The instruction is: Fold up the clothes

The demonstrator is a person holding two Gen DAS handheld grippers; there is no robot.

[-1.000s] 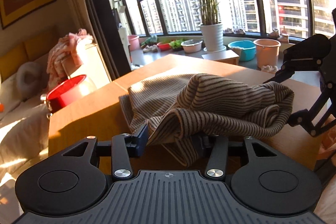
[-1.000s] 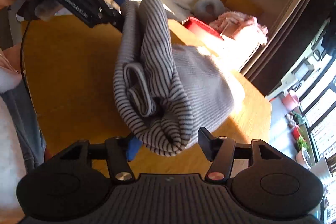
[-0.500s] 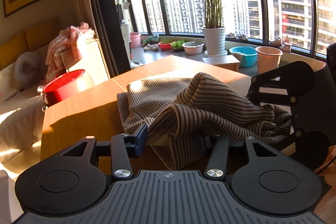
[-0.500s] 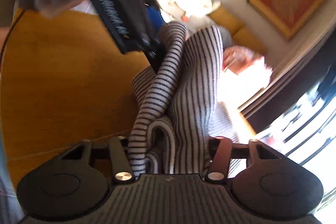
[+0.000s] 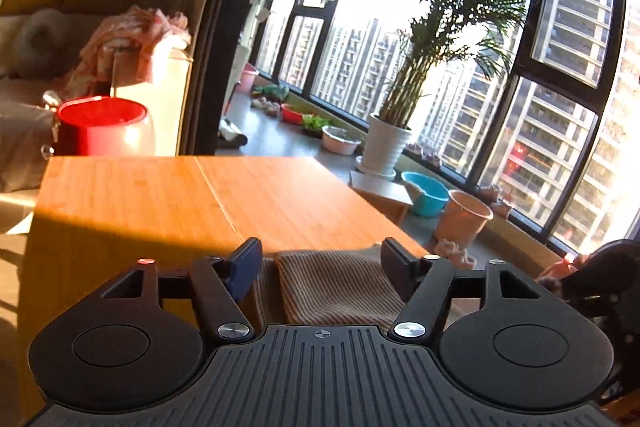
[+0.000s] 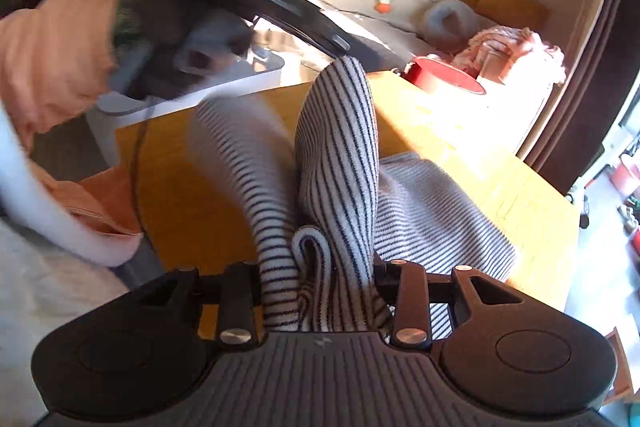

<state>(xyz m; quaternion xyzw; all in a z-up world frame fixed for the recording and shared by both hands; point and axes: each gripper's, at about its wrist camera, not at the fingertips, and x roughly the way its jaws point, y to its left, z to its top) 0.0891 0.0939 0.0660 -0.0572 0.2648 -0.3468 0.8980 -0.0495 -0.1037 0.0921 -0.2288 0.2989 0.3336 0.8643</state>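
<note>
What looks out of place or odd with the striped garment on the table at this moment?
The garment is bunched, not flat. In the right wrist view a thick roll of it rises off the table and is pinched in the right tool. The left tool stands open over another part. Nothing looks spilled or damaged.

The striped knit garment (image 6: 340, 163) lies bunched on the wooden table, one fold raised upright.

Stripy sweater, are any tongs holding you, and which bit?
The right tongs pinch a bunched fold of the stripy sweater. The left tongs are open, with the sweater lying between them, unheld.
</note>
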